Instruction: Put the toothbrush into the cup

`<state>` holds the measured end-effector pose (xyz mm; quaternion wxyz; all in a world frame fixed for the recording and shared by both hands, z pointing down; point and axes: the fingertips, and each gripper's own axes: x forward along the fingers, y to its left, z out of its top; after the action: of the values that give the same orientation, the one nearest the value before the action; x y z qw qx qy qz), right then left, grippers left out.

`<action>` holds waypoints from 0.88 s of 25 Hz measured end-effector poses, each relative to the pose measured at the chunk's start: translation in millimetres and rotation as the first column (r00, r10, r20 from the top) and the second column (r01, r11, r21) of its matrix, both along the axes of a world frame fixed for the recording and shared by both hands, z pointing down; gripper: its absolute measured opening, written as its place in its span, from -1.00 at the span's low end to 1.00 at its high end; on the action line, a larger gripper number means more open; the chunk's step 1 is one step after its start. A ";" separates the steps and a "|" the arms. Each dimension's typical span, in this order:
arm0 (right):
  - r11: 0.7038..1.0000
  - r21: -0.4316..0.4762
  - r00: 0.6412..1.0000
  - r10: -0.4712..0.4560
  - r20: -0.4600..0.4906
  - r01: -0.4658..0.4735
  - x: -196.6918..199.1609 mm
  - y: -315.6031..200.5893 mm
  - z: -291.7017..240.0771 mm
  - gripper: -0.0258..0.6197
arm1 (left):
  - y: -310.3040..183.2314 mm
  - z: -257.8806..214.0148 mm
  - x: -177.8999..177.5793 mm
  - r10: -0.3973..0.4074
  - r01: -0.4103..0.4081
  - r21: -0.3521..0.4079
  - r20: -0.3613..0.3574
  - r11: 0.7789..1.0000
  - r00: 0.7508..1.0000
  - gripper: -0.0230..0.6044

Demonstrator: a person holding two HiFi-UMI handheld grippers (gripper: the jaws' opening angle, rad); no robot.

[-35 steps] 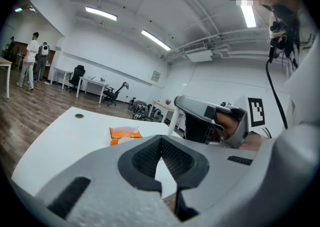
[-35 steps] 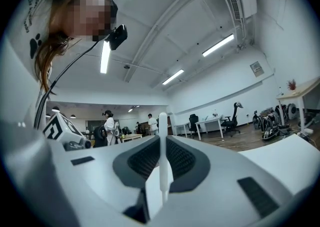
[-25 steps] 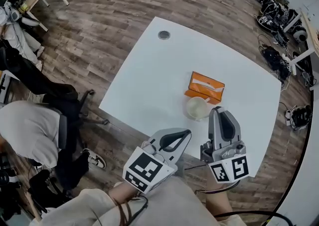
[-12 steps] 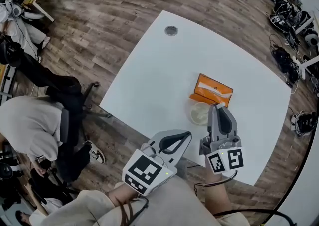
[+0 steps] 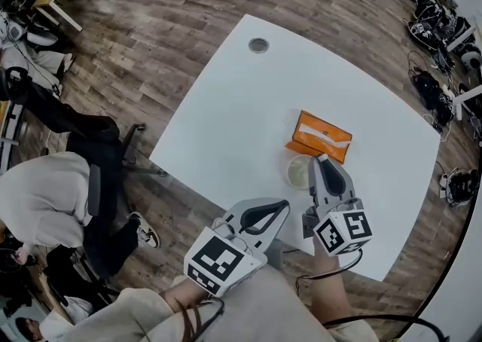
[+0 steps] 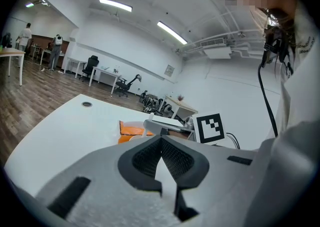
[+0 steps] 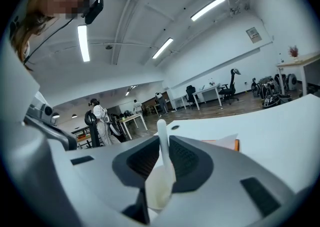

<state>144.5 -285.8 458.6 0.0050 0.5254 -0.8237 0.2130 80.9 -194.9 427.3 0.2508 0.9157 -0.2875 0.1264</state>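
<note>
- One toothbrush (image 7: 162, 138).
- One cup (image 5: 298, 172).
- Two grippers: the left gripper (image 5: 280, 203) and the right gripper (image 5: 319, 160).
- Two marker cubes: the left cube (image 5: 218, 256) and the right cube (image 5: 343, 232).
- One white table (image 5: 241, 122), with one round grey cap (image 5: 258, 45) in its top.
- One orange tissue pack (image 5: 320, 135).
- One dark office chair (image 5: 120, 154) near the table edge.
- One seated person in a light top (image 5: 41, 197), in the head view.
- Two standing persons far back in the left gripper view: the nearer-to-edge person (image 6: 23, 35) and the second person (image 6: 57, 45).
- Two long ceiling lamps in the same view: the first lamp (image 6: 115, 4) and the second lamp (image 6: 171, 32).
</note>
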 end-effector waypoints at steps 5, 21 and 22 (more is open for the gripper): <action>0.999 0.011 0.999 0.043 -0.013 -0.043 7.5 -3.9 -6.7 -0.77 | -1.9 -1.6 -4.1 -0.005 0.005 0.004 -0.002 1.000 1.000 -0.90; 0.997 0.058 0.998 0.057 -0.012 -0.057 6.5 -1.3 -27.3 -0.77 | 6.1 -9.7 -6.9 0.005 -0.004 0.031 -0.007 1.000 1.000 -0.90; 0.996 0.067 0.998 0.053 -0.013 -0.052 4.7 0.4 -31.5 -0.78 | 6.9 -10.9 -7.1 0.006 -0.006 0.034 -0.008 0.999 1.000 -0.90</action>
<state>149.2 -285.4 427.1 -0.0121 0.5484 -0.8162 0.1815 73.9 -188.0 416.4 0.2358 0.9212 -0.2859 0.1184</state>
